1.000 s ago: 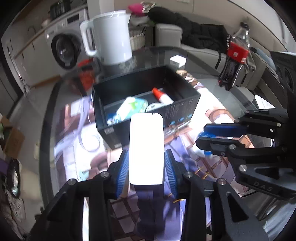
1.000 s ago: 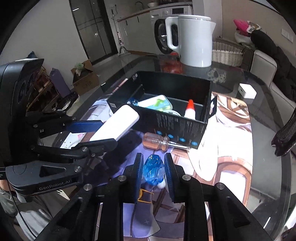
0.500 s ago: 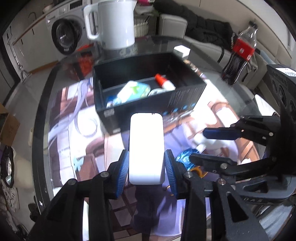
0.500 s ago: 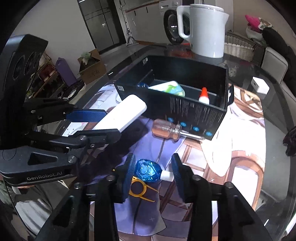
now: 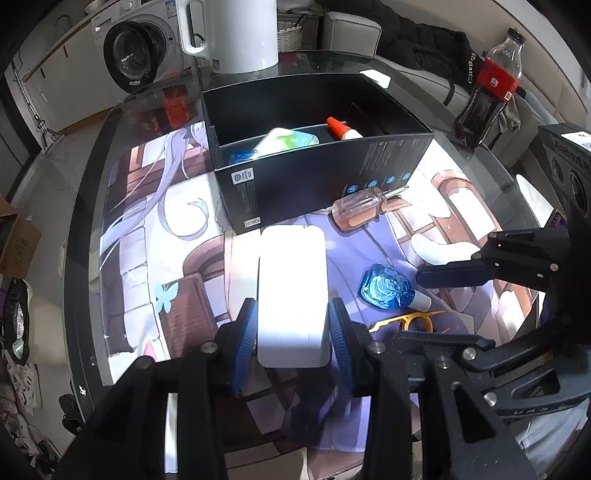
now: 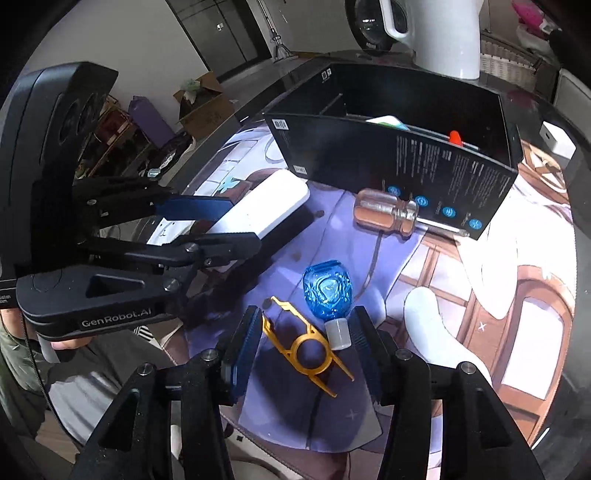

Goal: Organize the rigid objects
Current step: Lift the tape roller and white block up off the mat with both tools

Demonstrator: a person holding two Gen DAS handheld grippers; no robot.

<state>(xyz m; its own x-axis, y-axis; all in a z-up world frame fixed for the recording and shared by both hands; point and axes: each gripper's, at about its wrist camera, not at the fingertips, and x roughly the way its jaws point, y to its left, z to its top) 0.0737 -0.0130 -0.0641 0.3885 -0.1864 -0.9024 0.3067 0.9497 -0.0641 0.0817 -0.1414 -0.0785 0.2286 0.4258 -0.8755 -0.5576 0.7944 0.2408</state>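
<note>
Blue pads of the left gripper point(image 5: 291, 325) clamp a white power bank point(image 5: 291, 295) above the mat point(image 5: 147, 266); the right gripper point(image 6: 303, 332) is opening around a blue bottle point(image 6: 327, 291) lying beside a yellow clip point(image 6: 308, 347), near the black box point(image 5: 317, 173) mid-table. Closing again could snag the clip

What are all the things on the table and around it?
Box: one, black, mid-table; packet and red-capped tube inside.
Kettle: one, white, behind box.
Screwdriver: one, clear handle, against box front.
Blue bottle: one, on mat, between right tongs.
Yellow tool: one, beside bottle.
Cola bottle: one, table's far edge.
White block: one, in left tongs.
Washing machine: one, white, background.
Left tongs: gripping block.
Right tongs: opening, bottle loose.
</note>
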